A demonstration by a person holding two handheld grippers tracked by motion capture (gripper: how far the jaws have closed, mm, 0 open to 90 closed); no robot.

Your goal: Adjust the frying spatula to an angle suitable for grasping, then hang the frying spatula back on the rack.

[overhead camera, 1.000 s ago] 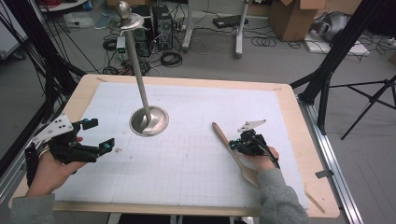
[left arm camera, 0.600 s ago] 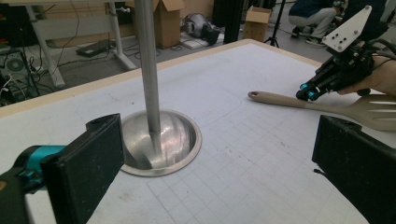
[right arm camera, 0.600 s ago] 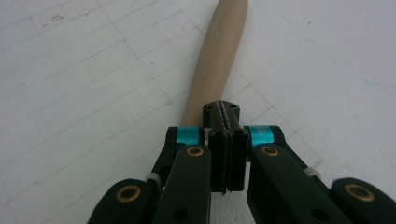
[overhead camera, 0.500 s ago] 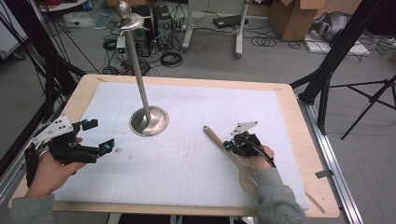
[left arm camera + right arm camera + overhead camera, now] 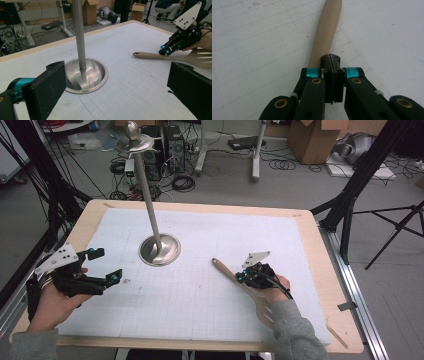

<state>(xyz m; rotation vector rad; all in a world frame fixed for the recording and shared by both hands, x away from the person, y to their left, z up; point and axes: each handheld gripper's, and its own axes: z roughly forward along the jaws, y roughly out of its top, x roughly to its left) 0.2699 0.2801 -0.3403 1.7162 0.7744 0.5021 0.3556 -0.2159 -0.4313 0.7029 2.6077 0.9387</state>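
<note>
While one spatula [image 5: 240, 282] lies flat, one steel stand [image 5: 159, 249] rises

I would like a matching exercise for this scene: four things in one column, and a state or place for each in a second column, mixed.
Things:
1. left gripper
2. right gripper
3. wooden spatula
4. metal stand

States or places:
a. jaws pressed together, above the spatula
b. upright on the mat
c. jaws wide apart, nothing between them
d. flat on the mat, slotted blade near the right hand

Pairs: 1-c, 2-a, 3-d, 4-b
</note>
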